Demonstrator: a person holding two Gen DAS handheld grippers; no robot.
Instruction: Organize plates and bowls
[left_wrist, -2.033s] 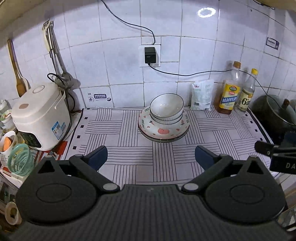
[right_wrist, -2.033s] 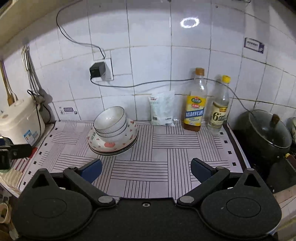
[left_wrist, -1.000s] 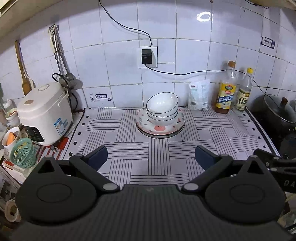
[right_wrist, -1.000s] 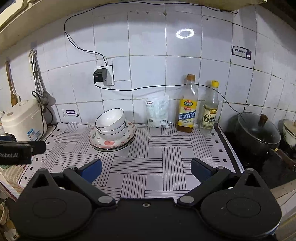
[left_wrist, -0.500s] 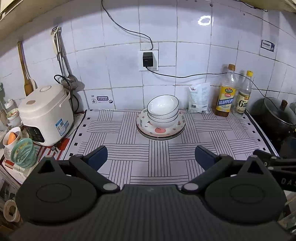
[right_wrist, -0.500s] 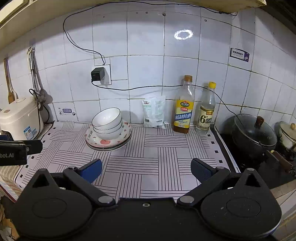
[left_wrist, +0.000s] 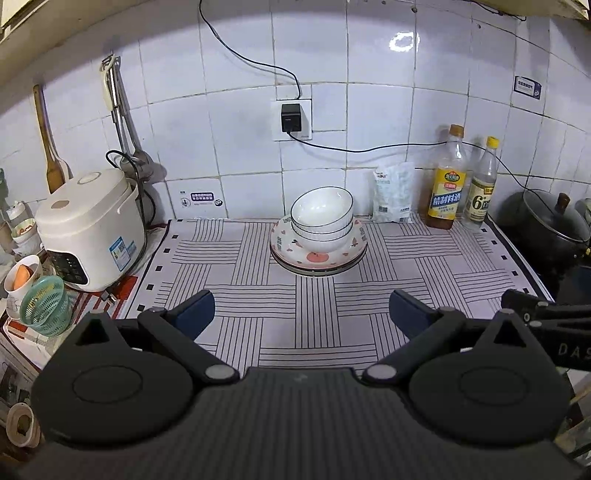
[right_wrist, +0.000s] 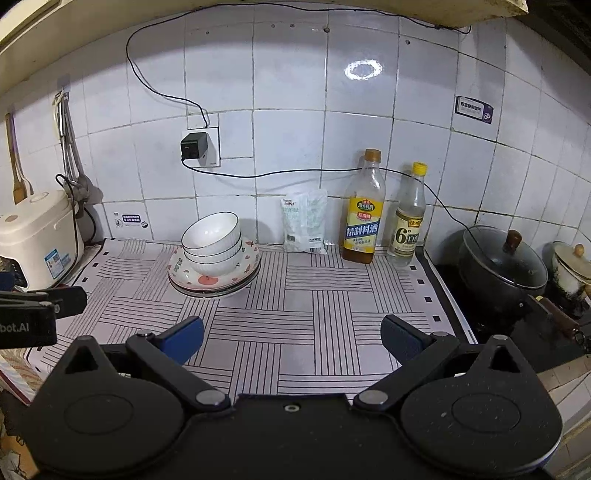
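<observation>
White bowls (left_wrist: 320, 218) (right_wrist: 213, 243) are nested in a stack on top of patterned plates (left_wrist: 317, 258) (right_wrist: 214, 282), near the back wall on a striped mat (left_wrist: 303, 314) (right_wrist: 317, 317). My left gripper (left_wrist: 301, 314) hangs open over the mat's front, well short of the stack. My right gripper (right_wrist: 291, 338) is open too, in front and to the right of the stack. Each gripper shows at the edge of the other's view: the right gripper (left_wrist: 543, 317) and the left gripper (right_wrist: 40, 306). Nothing is held.
A white rice cooker (left_wrist: 88, 229) stands at the left, with a green basket (left_wrist: 46, 304) and a cup beside it. A white bag (right_wrist: 304, 225) and two bottles (right_wrist: 364, 210) line the back wall. A lidded black pot (right_wrist: 502, 266) sits on the stove at the right.
Both grippers have drawn back and risen from the stack, which now looks smaller and farther away. The bowls and plates have not moved. Both grippers stayed open.
</observation>
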